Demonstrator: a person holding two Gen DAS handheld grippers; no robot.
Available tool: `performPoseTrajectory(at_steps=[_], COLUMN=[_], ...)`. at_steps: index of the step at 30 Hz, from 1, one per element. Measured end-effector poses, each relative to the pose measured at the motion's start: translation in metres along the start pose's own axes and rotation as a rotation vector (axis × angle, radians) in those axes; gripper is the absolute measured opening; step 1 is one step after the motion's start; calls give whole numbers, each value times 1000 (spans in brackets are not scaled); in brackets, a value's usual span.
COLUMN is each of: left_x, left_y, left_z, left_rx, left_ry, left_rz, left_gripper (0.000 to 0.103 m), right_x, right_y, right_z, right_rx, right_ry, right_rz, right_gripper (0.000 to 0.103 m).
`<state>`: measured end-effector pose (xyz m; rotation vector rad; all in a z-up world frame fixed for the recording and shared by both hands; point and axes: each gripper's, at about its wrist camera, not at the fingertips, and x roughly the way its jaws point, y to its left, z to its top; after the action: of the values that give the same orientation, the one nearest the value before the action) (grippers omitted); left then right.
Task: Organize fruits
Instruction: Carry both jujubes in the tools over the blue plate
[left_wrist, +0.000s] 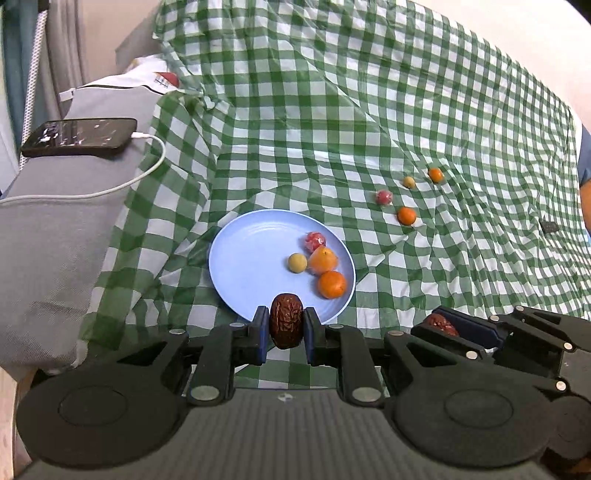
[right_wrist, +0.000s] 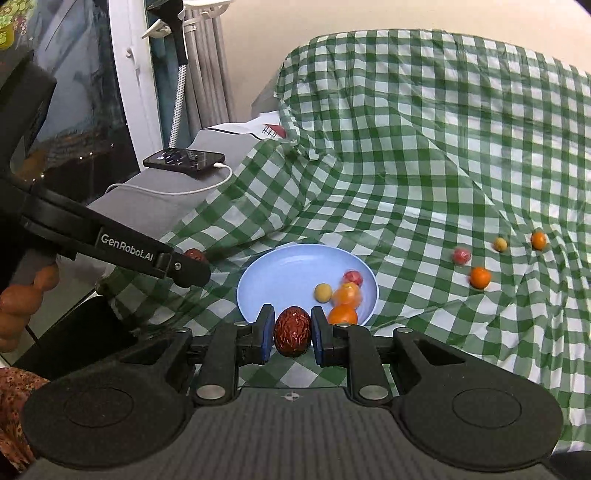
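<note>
My left gripper (left_wrist: 286, 330) is shut on a wrinkled dark red date (left_wrist: 286, 320), held above the near rim of the light blue plate (left_wrist: 251, 258). My right gripper (right_wrist: 293, 332) is shut on a second red date (right_wrist: 293, 331), also over the plate's (right_wrist: 280, 269) near edge. The plate holds a red wrapped fruit (left_wrist: 315, 240), a yellow-green fruit (left_wrist: 297, 262) and two orange ones (left_wrist: 331, 284). Several more small fruits lie loose on the cloth to the right, among them an orange one (left_wrist: 406, 216) and a red one (left_wrist: 383, 196). In the left wrist view the right gripper (left_wrist: 448, 326) shows at lower right.
A green and white checked cloth (left_wrist: 369, 110) covers the surface and rises in folds behind. To the left a black phone (left_wrist: 79, 136) with a white cable lies on a grey cushion (left_wrist: 55, 229). A person's fingers (right_wrist: 22, 299) hold the left gripper's handle.
</note>
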<state>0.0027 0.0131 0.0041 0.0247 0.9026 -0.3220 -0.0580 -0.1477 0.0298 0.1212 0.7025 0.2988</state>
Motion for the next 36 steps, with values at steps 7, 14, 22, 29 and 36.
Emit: performPoseTrajectory(at_steps=[7,14,22,29,36], left_x=[-10,-8,0,10,26], left_y=[2,7,11,18,23], left_z=[-1,1,6,16,28], left_rx=[2,-8,-16,-27,-36], left_ry=[-34,-37,-36,-36,-28], left_rz=[-8,2,12,14,26], left_gripper=[21,21,21,21,21], right_x=[-4,-4,4,17,38], right_y=[3,4,0,-4,-7], right_z=[-1,0,1,3,9], right_rx=[-21,-23,-20,-20,-28], right_ry=[-10,-1,24,44,63], right_rz=[-12,-13,-11,-15,-18], right_gripper=[22,22,22,22,22])
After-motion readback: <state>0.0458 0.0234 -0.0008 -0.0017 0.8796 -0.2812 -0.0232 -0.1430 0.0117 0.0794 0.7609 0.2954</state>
